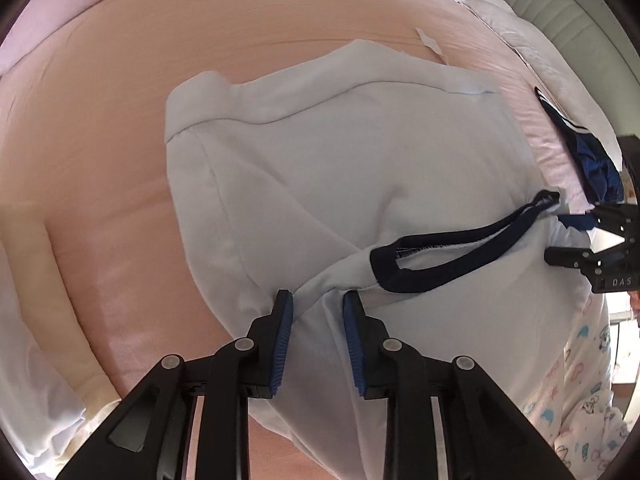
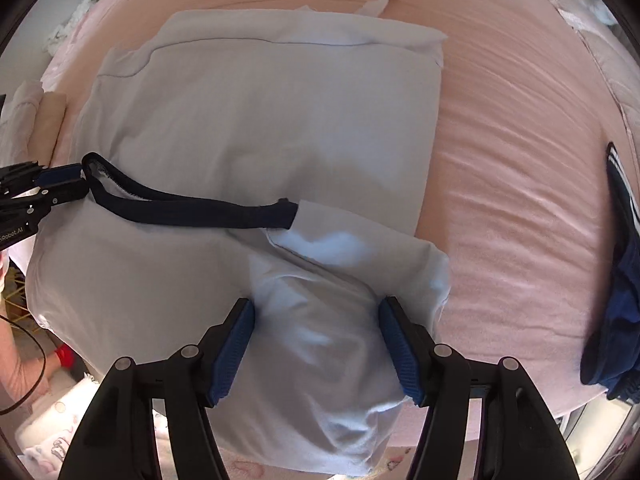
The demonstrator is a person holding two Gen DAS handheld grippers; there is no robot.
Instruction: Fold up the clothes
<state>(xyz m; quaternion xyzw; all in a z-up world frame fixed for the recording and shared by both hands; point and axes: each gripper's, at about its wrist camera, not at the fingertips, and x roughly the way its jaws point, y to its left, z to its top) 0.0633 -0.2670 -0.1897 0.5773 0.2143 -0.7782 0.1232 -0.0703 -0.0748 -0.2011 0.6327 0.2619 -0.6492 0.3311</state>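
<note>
A pale blue T-shirt (image 1: 340, 152) (image 2: 260, 112) with a navy collar (image 1: 460, 240) (image 2: 192, 208) lies partly folded on the pink bed sheet (image 1: 100, 120) (image 2: 520, 160). My left gripper (image 1: 316, 300) points down at the shoulder beside the collar. Its jaws stand narrow, with a ridge of the shirt pinched between the blue pads (image 1: 285, 332). The right wrist view shows the left gripper (image 2: 82, 186) at the collar's left end. My right gripper (image 2: 314, 304) stands wide over a bulge of sleeve fabric, its fingertips resting in the cloth. In the left wrist view the right gripper (image 1: 554, 240) sits at the shirt's right edge.
A dark blue garment with white stripes (image 1: 592, 160) (image 2: 616, 300) lies at the bed's right side. Folded cream and white items (image 1: 24, 280) (image 2: 44, 120) lie to the left. A patterned blanket (image 1: 580, 400) hangs at the near edge. A person's sleeve (image 2: 16, 360) shows at lower left.
</note>
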